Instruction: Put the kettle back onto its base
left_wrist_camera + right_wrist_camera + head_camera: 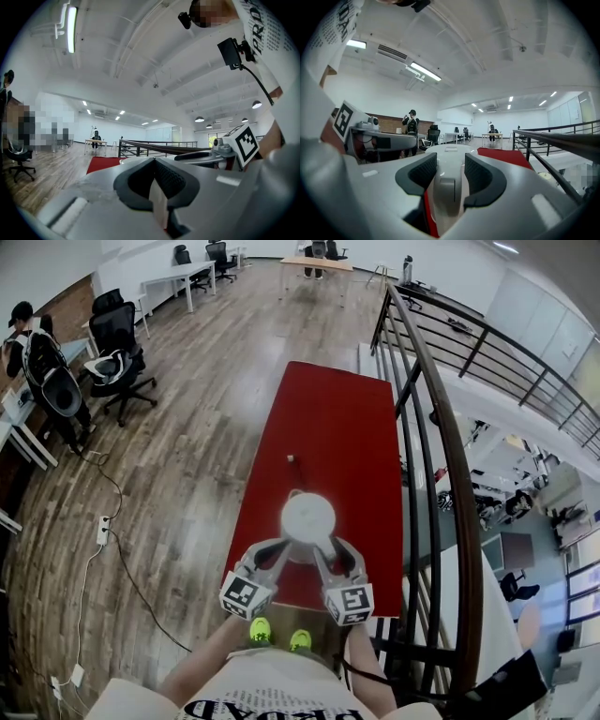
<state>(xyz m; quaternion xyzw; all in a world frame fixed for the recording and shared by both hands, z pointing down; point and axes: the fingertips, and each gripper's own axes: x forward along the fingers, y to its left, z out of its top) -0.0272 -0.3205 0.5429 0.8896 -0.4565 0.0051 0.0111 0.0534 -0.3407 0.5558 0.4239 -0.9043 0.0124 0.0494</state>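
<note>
A wooden plank floor [187,437] is spreading out on the left, and a black metal railing [441,437] is running along the right. Between them a long red table [347,418] is stretching away from the person. A black office chair [117,338] is standing well apart from it, far to the left.

A round white electric kettle [308,518] is standing upright near the table's near end, seen from above with its lid on. What lies under it cannot be made out.

The left claw [279,546] is reaching level to the kettle's near left side. Its dark pads [136,180] are sitting narrow, meeting at their tips. A thin white strip is showing in the seam below them, and what that strip is cannot be told.

The right claw [330,546] is reaching in just beside it. Its jaws are standing wide, and the kettle's pale handle [447,187] is sitting between the ribbed pads [423,172] without being pressed.

A tiny pale object [291,457] is lying on the table beyond the kettle
</note>
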